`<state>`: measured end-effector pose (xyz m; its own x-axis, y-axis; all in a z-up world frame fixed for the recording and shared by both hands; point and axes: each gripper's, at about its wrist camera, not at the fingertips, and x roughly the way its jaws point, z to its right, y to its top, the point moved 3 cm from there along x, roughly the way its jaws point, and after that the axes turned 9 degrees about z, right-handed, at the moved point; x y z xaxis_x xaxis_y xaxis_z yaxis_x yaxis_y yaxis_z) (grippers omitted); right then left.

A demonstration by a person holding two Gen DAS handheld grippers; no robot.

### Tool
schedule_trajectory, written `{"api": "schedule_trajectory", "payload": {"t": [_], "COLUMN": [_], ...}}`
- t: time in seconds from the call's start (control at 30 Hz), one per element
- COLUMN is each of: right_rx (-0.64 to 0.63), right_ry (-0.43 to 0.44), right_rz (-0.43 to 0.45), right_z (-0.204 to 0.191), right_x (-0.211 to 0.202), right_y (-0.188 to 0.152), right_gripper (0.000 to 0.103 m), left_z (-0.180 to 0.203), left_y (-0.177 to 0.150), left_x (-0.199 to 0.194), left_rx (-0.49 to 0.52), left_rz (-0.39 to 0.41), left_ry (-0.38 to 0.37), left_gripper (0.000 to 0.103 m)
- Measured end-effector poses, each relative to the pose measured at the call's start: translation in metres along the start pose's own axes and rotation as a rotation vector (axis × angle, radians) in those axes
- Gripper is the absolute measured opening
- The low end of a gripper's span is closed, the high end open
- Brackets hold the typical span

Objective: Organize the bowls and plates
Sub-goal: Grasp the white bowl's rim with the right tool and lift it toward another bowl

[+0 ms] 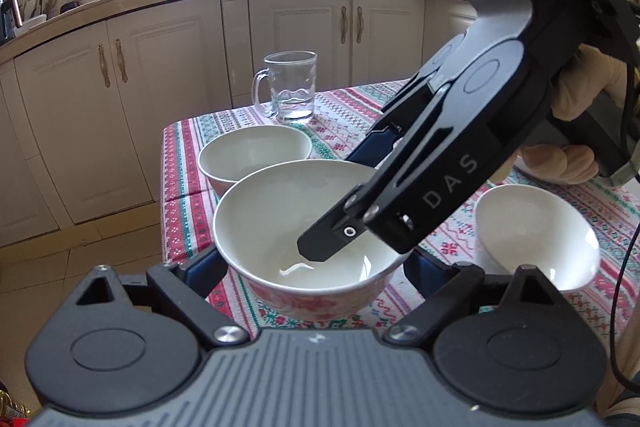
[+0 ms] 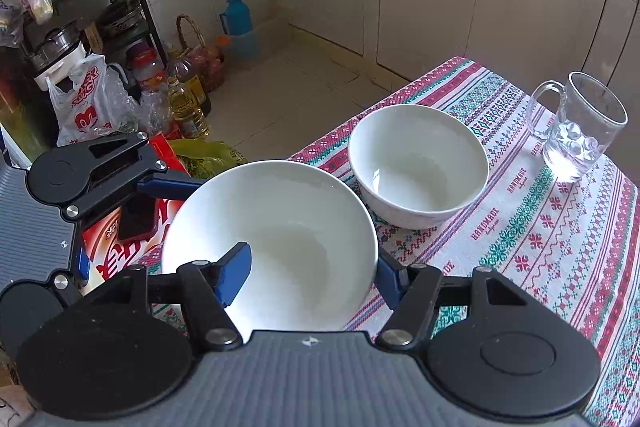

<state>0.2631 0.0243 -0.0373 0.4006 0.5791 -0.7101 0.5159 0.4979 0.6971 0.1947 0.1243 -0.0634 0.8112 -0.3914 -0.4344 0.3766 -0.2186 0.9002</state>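
A white bowl with a red flower pattern outside (image 1: 260,227) (image 2: 288,211) hangs just above the table's near corner. My left gripper (image 1: 312,261) (image 2: 128,223) spans it, blue fingers (image 1: 208,263) pressed to its lower sides. My right gripper (image 1: 340,203) (image 2: 310,271) comes down from the upper right, one finger (image 2: 236,275) inside the bowl and the other outside, shut on the wall. A second white bowl (image 1: 256,155) (image 2: 416,167) stands just behind. A third white bowl (image 1: 536,235) lies tilted at the right in the left wrist view.
A glass mug (image 1: 290,87) (image 2: 576,131) stands at the far end of the patterned tablecloth (image 1: 352,107) (image 2: 540,247). A person's hand (image 1: 580,87) holds the right gripper. Beyond the table edge, oil bottles (image 2: 188,107), bags and a red box (image 2: 120,251) crowd the floor.
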Motion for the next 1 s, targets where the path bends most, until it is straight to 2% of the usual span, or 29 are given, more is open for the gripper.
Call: {"api": "schedule_trajectory", "payload": {"t": [0.4, 1.0], "right_rx": [0.005, 0.083], "right_ry": [-0.021, -0.098], "right_rz": [0.047, 0.097], "right_z": [-0.010, -0.001], "right_x": [-0.053, -0.123], "right_y": [-0.016, -0.067], "right_gripper": [0.071, 0.071], "left_z": [0.035, 0.099], "left_y": [0.012, 0.022], "left_x": [-0.020, -0.021], "left_rx": [0.036, 0.085], "left_rz": [-0.005, -0.013], "left_ry": [-0.048, -0.171], "left_gripper": [0.094, 0.094]}}
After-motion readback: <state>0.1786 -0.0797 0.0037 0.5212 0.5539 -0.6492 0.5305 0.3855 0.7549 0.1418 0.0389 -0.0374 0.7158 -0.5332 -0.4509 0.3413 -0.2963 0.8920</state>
